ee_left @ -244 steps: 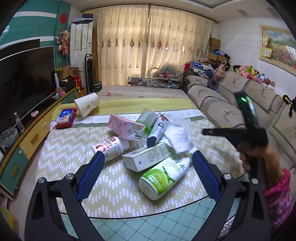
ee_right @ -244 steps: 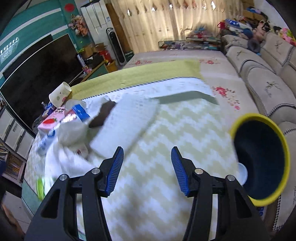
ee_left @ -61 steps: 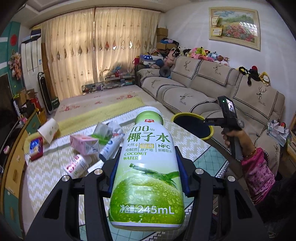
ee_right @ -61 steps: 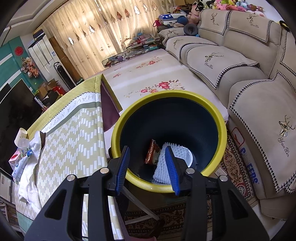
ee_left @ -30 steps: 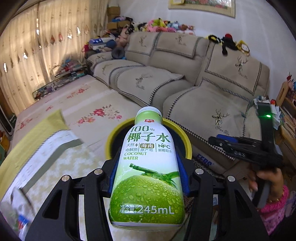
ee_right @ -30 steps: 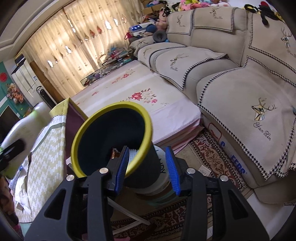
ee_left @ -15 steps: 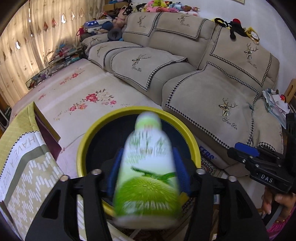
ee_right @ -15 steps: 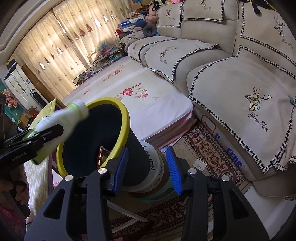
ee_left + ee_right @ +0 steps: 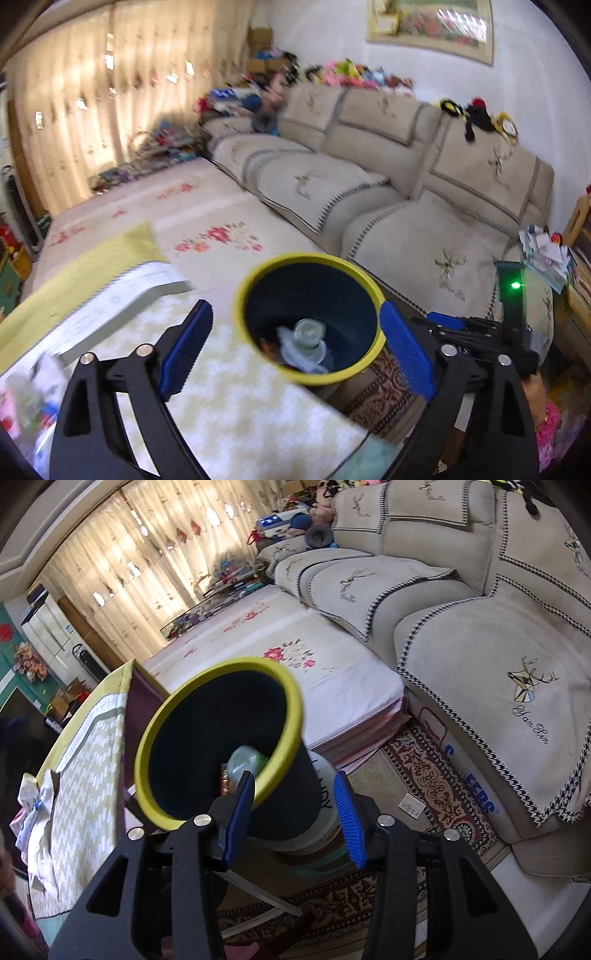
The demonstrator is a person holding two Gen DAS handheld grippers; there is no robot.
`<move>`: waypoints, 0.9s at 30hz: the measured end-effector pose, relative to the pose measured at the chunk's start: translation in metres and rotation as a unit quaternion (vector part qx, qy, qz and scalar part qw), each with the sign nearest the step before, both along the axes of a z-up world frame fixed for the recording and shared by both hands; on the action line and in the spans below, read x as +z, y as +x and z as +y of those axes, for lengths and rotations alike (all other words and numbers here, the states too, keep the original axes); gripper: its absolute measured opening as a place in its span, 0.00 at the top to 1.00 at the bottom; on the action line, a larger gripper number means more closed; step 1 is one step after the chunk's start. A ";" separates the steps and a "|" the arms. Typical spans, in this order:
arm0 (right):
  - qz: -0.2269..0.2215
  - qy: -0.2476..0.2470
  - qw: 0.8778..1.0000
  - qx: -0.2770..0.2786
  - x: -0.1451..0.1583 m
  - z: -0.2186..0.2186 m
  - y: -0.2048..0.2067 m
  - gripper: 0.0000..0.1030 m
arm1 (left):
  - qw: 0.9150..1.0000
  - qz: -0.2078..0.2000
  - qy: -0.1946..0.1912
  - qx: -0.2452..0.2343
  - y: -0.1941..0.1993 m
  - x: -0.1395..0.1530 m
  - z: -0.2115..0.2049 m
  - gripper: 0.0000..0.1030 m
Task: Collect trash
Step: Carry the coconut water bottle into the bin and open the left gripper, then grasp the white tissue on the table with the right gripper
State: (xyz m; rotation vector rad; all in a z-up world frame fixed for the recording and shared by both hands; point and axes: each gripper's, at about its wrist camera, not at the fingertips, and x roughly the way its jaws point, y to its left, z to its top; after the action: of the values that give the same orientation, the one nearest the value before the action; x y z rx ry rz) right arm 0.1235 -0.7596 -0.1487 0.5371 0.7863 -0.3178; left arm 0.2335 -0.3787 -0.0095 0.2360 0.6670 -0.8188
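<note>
Left wrist view: my left gripper point(image 9: 295, 347) hangs above the bin point(image 9: 309, 258) with its jaws opening wide and nothing between them. I see the bottle point(image 9: 308, 332) lying inside the bin on other trash, its pale end toward me. From the right wrist view, my right gripper point(image 9: 291, 819) has its jaws partly spread around the bin's point(image 9: 291, 709) dark wall; I cannot tell whether the pads touch it. The bottle point(image 9: 245, 762) shows just inside the yellow rim. The bin stands between the table point(image 9: 229, 402) and the sofa point(image 9: 480, 635).
</note>
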 end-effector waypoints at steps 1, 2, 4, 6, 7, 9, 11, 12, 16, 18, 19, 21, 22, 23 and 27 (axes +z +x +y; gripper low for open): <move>-0.001 0.000 1.000 0.005 0.001 0.005 0.001 0.58 | 1.000 -0.008 -0.006 0.015 -0.006 0.007 0.021 0.11; -0.002 0.000 1.000 0.013 0.003 0.011 0.004 0.58 | 1.000 -0.012 -0.011 0.026 -0.010 0.011 0.036 0.11; -0.004 -0.002 1.000 0.027 0.005 0.025 0.007 0.58 | 0.998 -0.020 -0.023 0.056 -0.019 0.019 0.074 0.09; -0.006 -0.005 0.999 0.053 0.008 0.046 0.016 0.58 | 0.994 -0.030 -0.032 0.104 -0.028 0.025 0.122 0.08; -0.007 -0.006 0.998 0.066 0.010 0.057 0.020 0.58 | 0.991 -0.034 -0.034 0.129 -0.032 0.025 0.146 0.08; -0.008 -0.009 0.996 0.092 0.012 0.078 0.028 0.58 | 0.985 -0.036 -0.033 0.167 -0.038 0.022 0.183 0.08; -0.007 -0.011 0.993 0.120 0.015 0.101 0.037 0.58 | 0.975 -0.035 -0.029 0.215 -0.045 0.017 0.225 0.08; -0.007 -0.013 0.991 0.135 0.016 0.115 0.042 0.58 | 0.972 -0.033 -0.029 0.232 -0.048 0.014 0.241 0.08; -0.009 -0.016 0.978 0.206 0.026 0.178 0.060 0.58 | 0.953 -0.023 -0.035 0.301 -0.060 0.003 0.312 0.08; -0.012 -0.018 0.971 0.238 0.031 0.209 0.067 0.58 | 0.947 -0.024 -0.038 0.319 -0.066 -0.001 0.333 0.08; -0.014 -0.019 0.966 0.259 0.035 0.229 0.071 0.58 | 0.945 -0.026 -0.038 0.325 -0.068 -0.003 0.342 0.08; -0.019 -0.018 0.957 0.290 0.040 0.259 0.076 0.58 | 0.940 -0.030 -0.040 0.337 -0.071 -0.005 0.358 0.08; -0.021 -0.018 0.953 0.301 0.043 0.271 0.078 0.58 | 0.939 -0.032 -0.044 0.339 -0.073 -0.006 0.365 0.08; -0.022 -0.019 0.948 0.318 0.047 0.289 0.081 0.58 | 0.939 -0.032 -0.046 0.340 -0.075 -0.008 0.371 0.08; -0.025 -0.008 0.930 0.367 0.055 0.336 0.090 0.58 | 0.937 -0.033 -0.049 0.344 -0.080 -0.014 0.381 0.08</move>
State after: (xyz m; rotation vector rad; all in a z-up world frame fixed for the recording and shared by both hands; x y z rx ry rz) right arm 0.2139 -0.4235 -0.0938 0.2045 0.8774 0.3821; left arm 0.1538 0.0027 -0.0235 -0.0666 0.5868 -0.1661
